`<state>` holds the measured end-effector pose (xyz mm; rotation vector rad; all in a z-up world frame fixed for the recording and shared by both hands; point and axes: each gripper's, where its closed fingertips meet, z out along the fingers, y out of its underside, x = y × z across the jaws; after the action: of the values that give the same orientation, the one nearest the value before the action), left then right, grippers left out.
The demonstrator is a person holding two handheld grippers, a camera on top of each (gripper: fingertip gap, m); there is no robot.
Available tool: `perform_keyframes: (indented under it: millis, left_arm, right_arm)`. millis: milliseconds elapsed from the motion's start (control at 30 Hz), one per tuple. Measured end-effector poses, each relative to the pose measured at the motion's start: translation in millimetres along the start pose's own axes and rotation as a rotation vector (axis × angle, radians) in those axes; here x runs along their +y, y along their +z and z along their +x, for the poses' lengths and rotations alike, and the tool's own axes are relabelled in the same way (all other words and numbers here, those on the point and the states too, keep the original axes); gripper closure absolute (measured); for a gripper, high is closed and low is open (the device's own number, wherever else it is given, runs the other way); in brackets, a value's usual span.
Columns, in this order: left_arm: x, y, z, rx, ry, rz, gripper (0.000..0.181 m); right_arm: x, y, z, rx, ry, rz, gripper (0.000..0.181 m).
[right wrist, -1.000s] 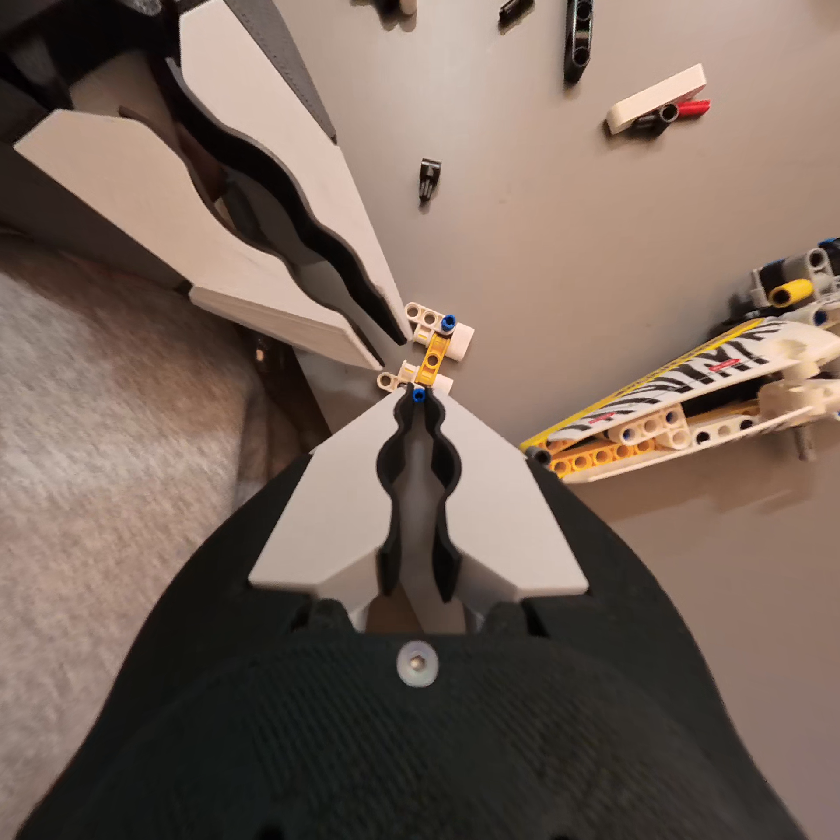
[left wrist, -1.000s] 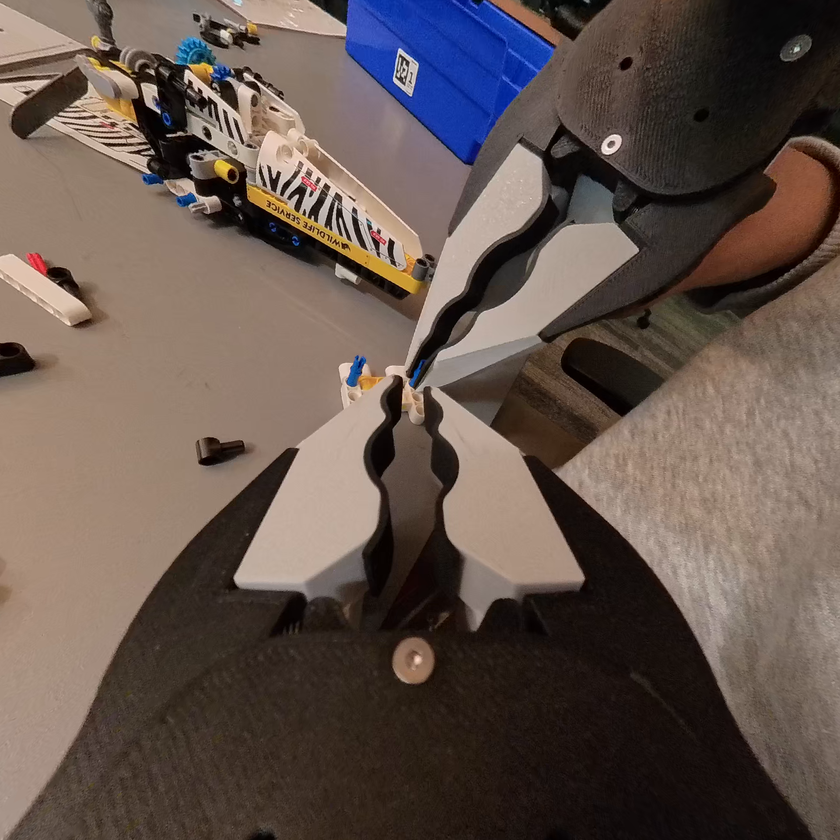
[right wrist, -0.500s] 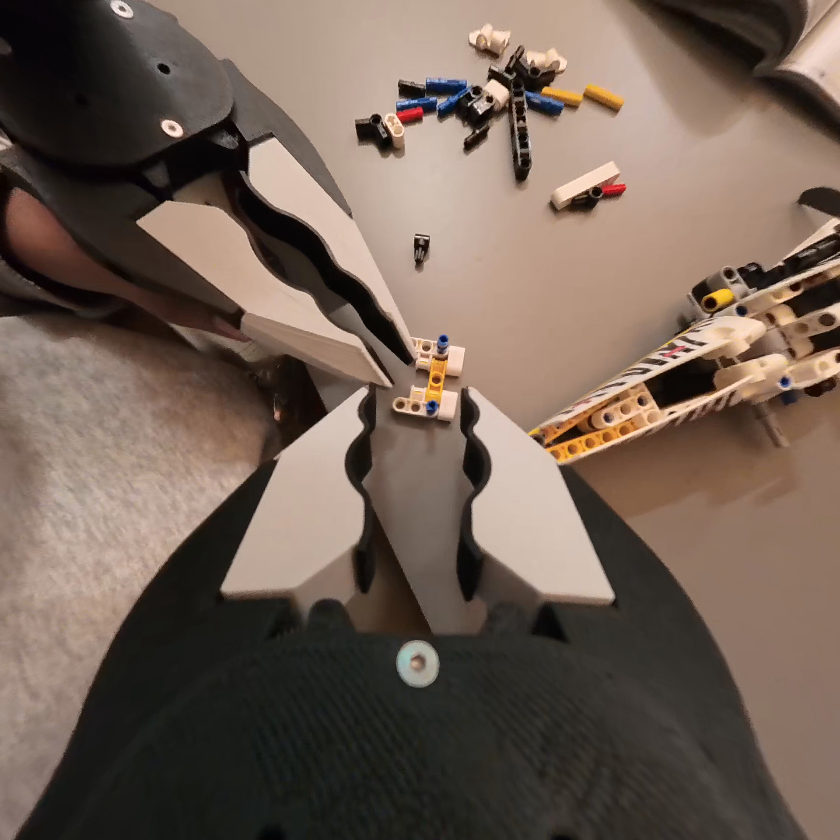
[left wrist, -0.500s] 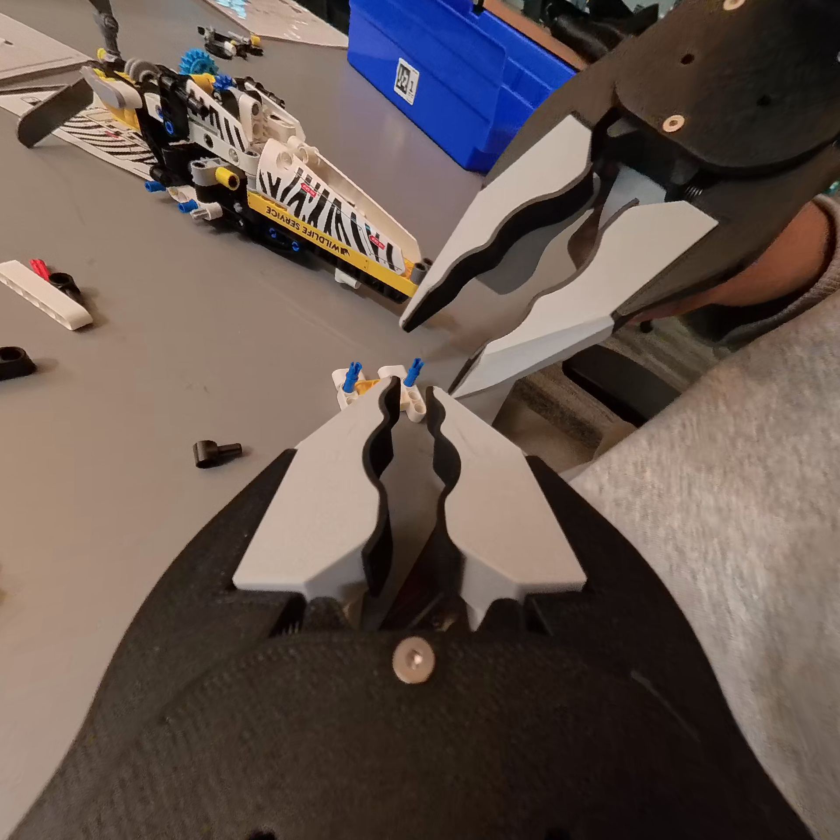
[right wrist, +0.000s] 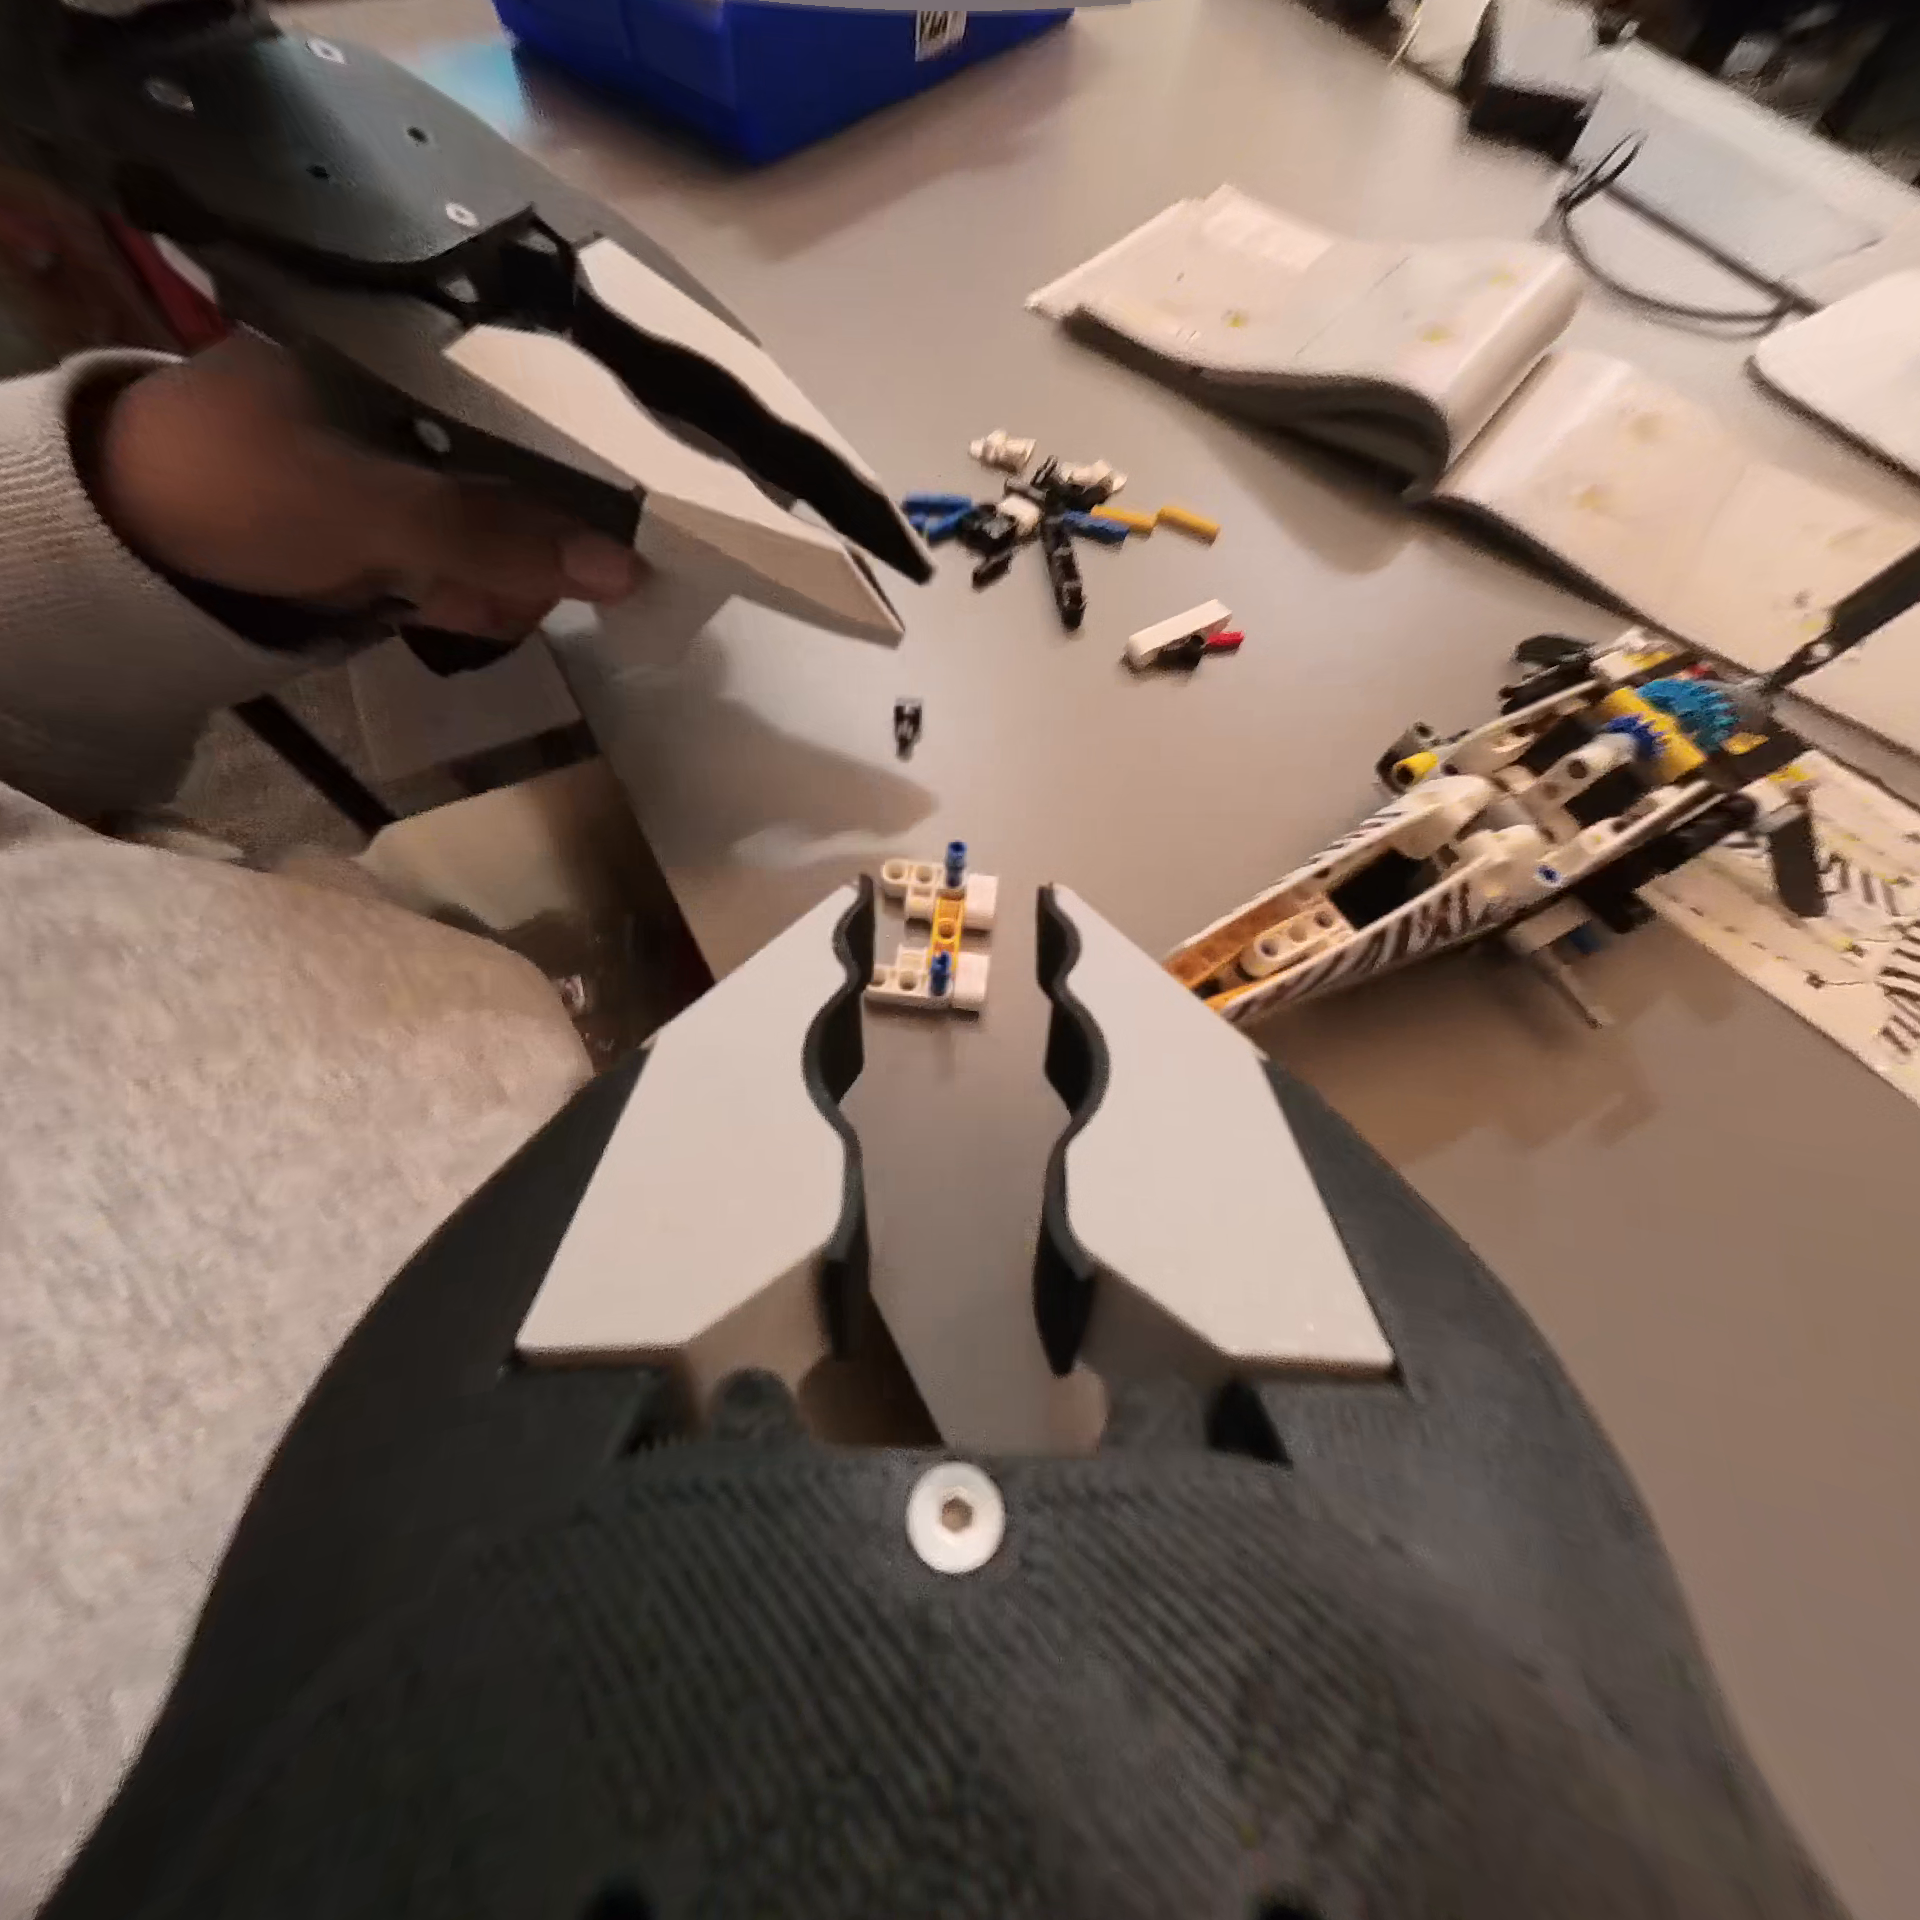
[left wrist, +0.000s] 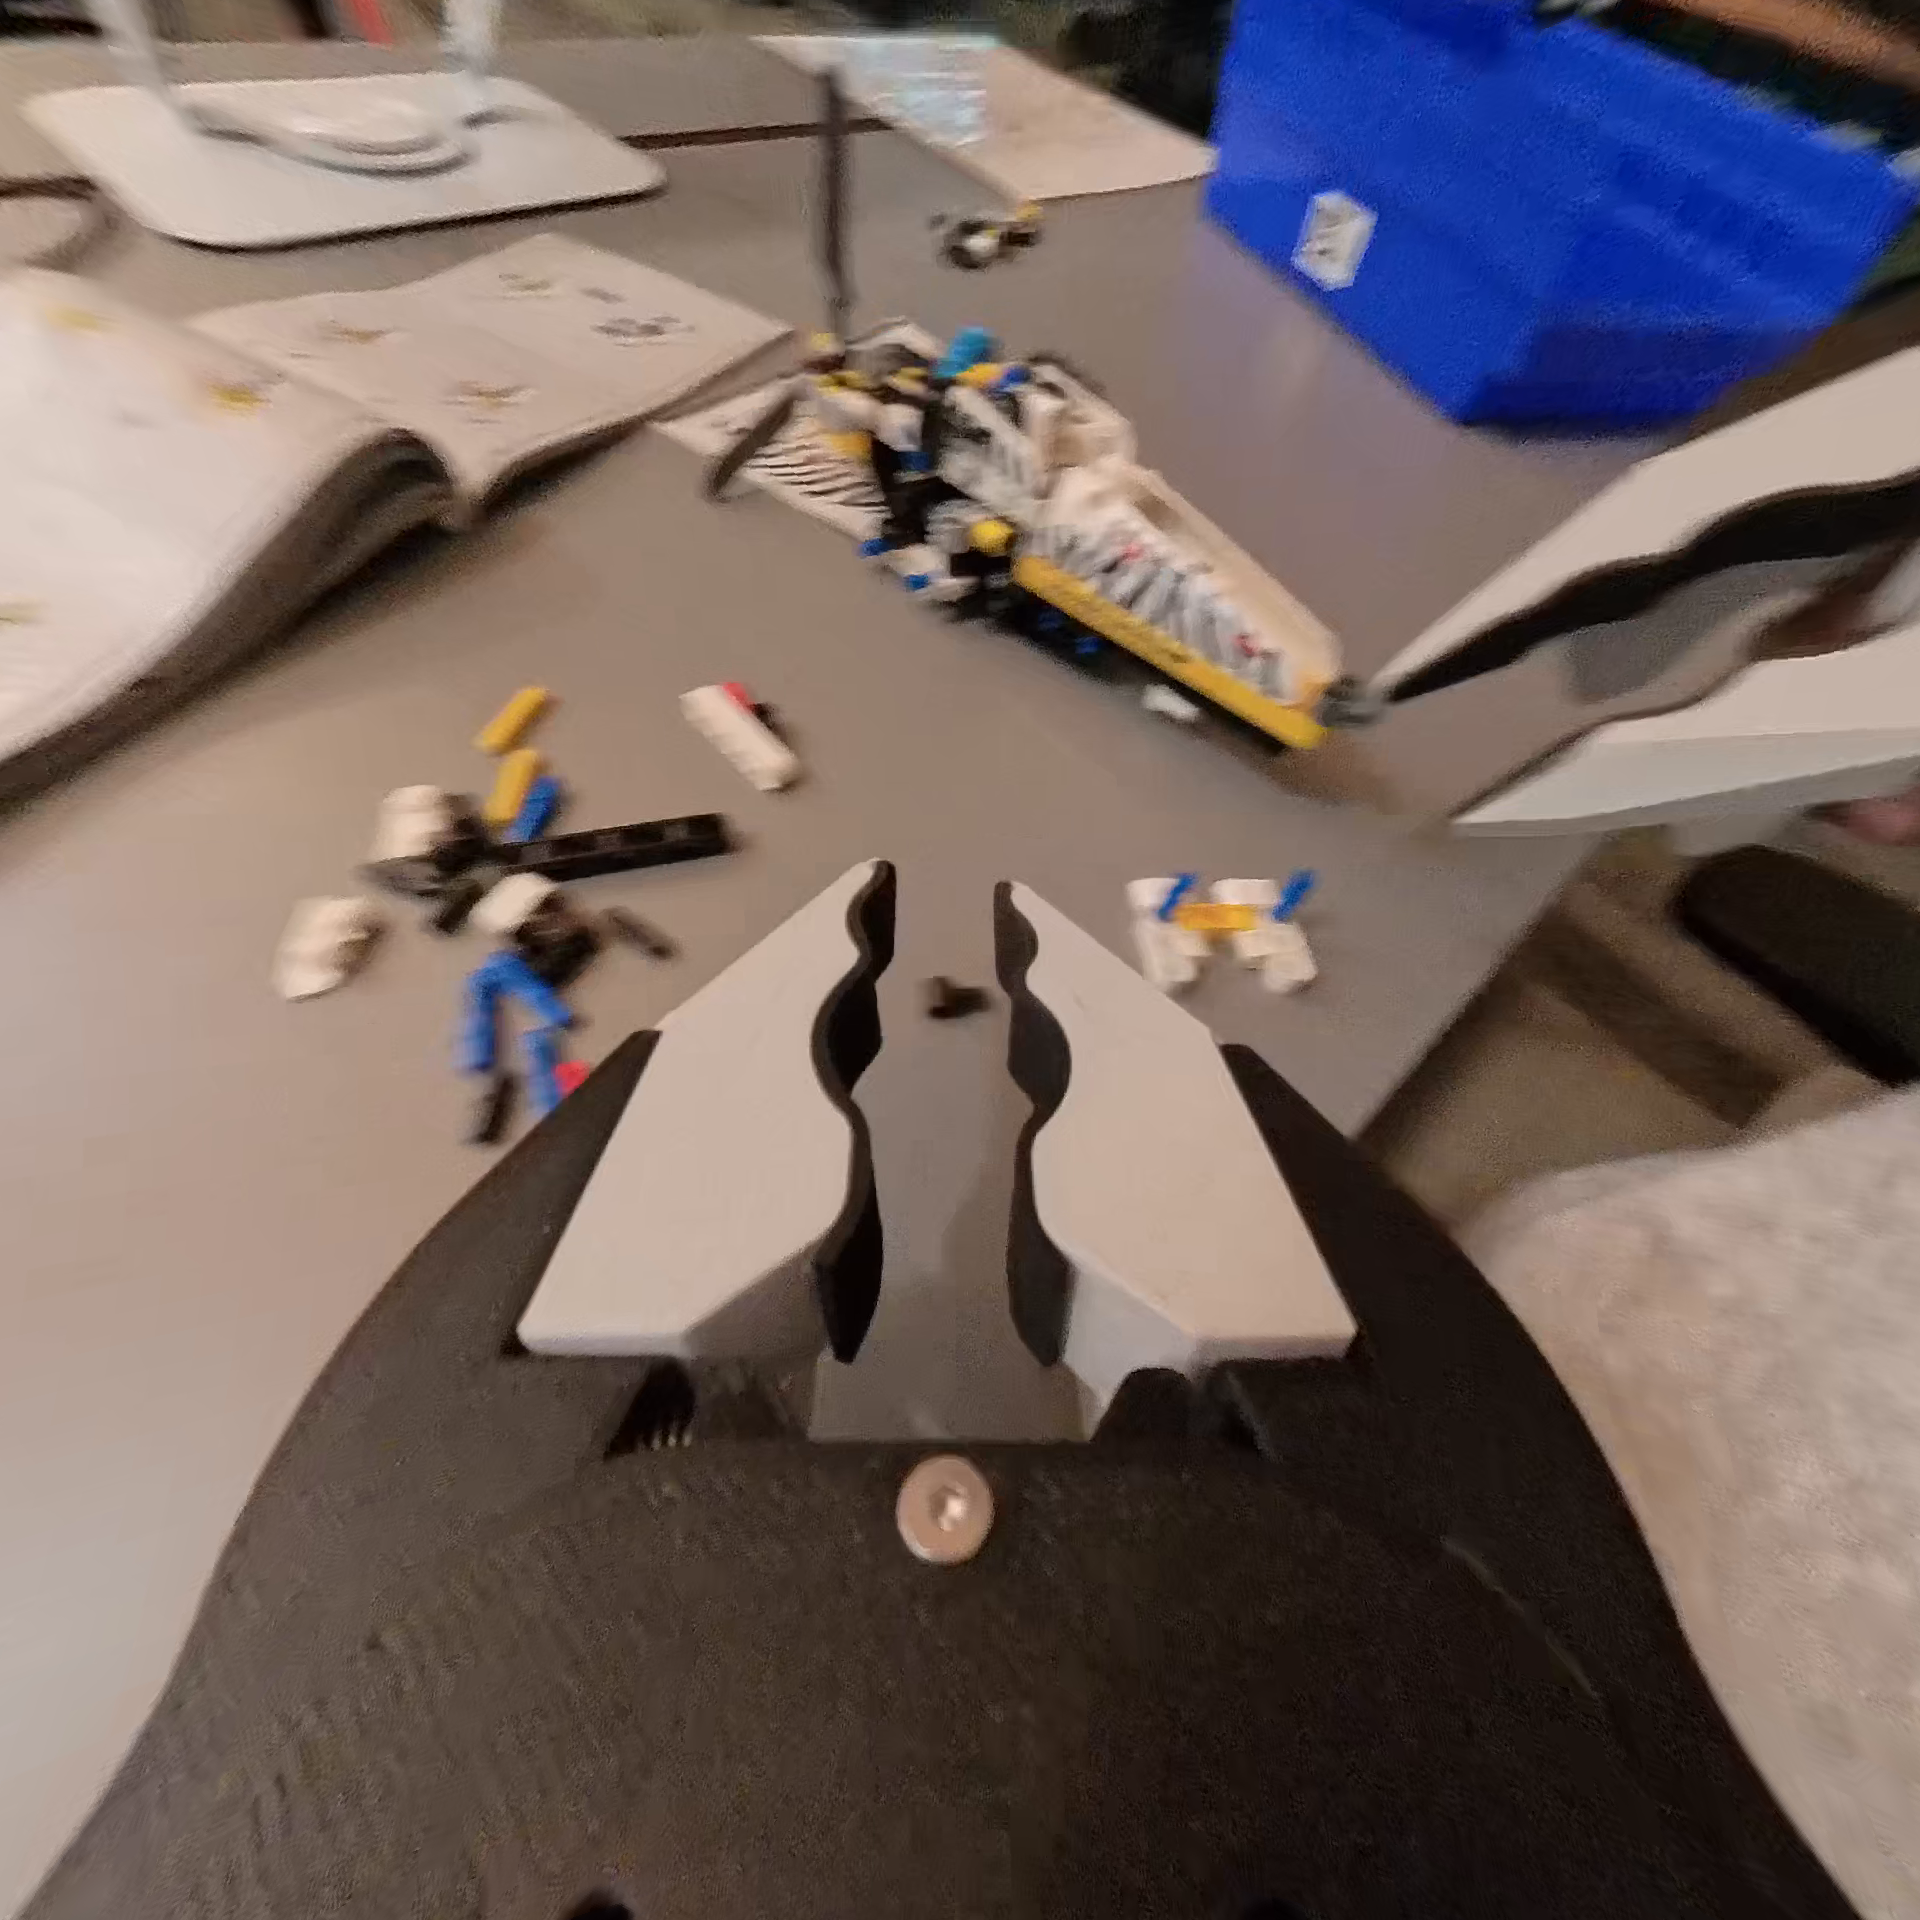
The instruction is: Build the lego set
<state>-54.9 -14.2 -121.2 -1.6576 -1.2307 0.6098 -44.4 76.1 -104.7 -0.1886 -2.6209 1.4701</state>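
Both grippers hang released and empty: the left gripper (left wrist: 943,902) above a tiny black connector (left wrist: 954,1000), the right gripper (right wrist: 951,902) framing the small white-and-yellow brick assembly with blue pins (right wrist: 938,935) lying on the grey table (right wrist: 1455,1195). The zebra-striped helicopter model (right wrist: 1507,842) lies at two o'clock.

Black grippers (left wrist: 943,891), 2 grey fingers (left wrist: 727,1122), grey sleeve (right wrist: 62,540)

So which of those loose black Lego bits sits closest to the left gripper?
The lone small black connector, lying apart on the table just beyond the open left gripper; the other black pieces sit in the mixed pile farther left.
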Motion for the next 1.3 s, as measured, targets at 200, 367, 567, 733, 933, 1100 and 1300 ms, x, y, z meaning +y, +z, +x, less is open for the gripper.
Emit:
perform_keyframes:
  millis: [200,367,567,733,933,1100,1300]
  left_arm:
    - [16.0,-12.1,-65.3,-0.291,0.018,-0.175,0.166]
    - [16.9,-13.1,-90.8,-0.347,-0.014,-0.195,0.169]
    - [16.5,-12.5,-101.2,-0.311,-0.045,-0.224,0.174]
    - [26.5,-4.5,-103.0,-0.268,-0.06,-0.284,0.17]
    - [35.1,3.1,-99.3,-0.229,-0.058,-0.327,0.17]
    - [28.7,1.0,-107.4,-0.254,-0.041,-0.302,0.178]
    - [-23.1,-15.6,-99.9,-0.251,-0.008,-0.024,0.179]
  right_arm:
    - [-12.0,-11.8,0.0,0.004,0.017,0.118,0.16]
    - [-15.6,-25.5,1.3,0.054,-0.025,0.164,0.165]
    - [-13.0,-33.1,-0.4,0.066,-0.004,0.196,0.167]
    - [-9.8,-37.7,4.1,0.091,0.024,0.204,0.168]
    - [-2.3,-43.2,9.1,0.094,0.076,0.207,0.168]
    - [-0.6,-43.3,8.1,0.098,0.066,0.203,0.168]
    - [-0.7,-40.9,8.0,0.105,0.045,0.195,0.167]
